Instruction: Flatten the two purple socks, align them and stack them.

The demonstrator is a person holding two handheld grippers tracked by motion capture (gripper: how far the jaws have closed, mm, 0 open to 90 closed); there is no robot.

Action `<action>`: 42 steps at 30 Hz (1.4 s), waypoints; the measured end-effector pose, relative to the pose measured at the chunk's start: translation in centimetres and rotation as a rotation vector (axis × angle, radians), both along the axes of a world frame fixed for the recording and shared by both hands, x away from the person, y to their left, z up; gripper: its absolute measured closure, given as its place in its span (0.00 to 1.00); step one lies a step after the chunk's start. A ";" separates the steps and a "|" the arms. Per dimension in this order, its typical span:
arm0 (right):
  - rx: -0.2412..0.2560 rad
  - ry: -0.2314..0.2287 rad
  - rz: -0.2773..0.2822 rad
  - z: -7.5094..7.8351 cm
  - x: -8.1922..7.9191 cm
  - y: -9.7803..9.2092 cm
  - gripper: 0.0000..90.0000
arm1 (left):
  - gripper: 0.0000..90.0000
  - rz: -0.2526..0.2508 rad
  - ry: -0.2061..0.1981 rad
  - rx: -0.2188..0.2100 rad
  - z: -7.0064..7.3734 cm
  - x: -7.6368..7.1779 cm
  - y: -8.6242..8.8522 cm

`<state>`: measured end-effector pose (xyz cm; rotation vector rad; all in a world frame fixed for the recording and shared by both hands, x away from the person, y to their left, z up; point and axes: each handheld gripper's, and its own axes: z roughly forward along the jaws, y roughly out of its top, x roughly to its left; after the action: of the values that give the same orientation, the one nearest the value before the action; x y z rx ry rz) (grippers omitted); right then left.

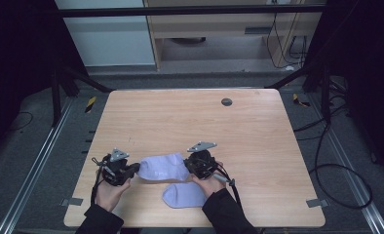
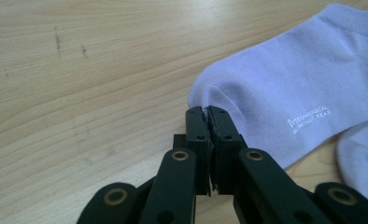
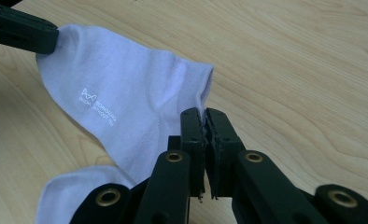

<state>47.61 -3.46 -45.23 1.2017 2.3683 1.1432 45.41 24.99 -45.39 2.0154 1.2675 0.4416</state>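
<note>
The table point(image 1: 258, 146) is carrying two pale lilac socks near its front edge, a little left of the middle. The upper sock point(image 1: 163, 166) is lying stretched with its long axis running along the front edge, toe pointing toward the left edge and cuff toward the right edge. The lower sock point(image 1: 184, 195) is sitting just beside it, closer to the front edge, and the two are overlapping slightly at the right.

The left gripper point(image 2: 206, 112) is clenching the toe end of the upper sock, its jaws pressed together with the fabric pinched at their tips. The right gripper point(image 3: 204, 114) is gripping the cuff end of the same sock, jaws likewise squeezed together on the cloth edge. A small dark disc point(image 1: 226, 102) is sitting near the back edge.
</note>
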 end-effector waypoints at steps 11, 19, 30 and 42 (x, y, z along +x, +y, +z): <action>-0.019 -0.017 0.014 1.8 -2.9 -3.5 0.97 | 0.97 -0.089 -0.004 -0.008 1.4 -2.0 -2.9; -0.022 0.003 -0.018 1.1 -4.8 -6.5 0.97 | 0.97 -0.154 0.009 0.011 1.2 -3.5 -5.4; -0.046 0.042 -0.015 0.4 -6.5 -8.4 0.97 | 0.97 -0.213 0.053 0.033 0.4 -4.8 -7.3; -0.079 0.076 -0.006 -0.8 -6.9 -8.4 0.97 | 0.97 -0.235 0.109 0.063 -1.1 -5.2 -8.1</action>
<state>40.74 -11.83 -45.99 1.2459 2.4387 1.0094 40.18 16.93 -46.48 2.2354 1.0738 0.2652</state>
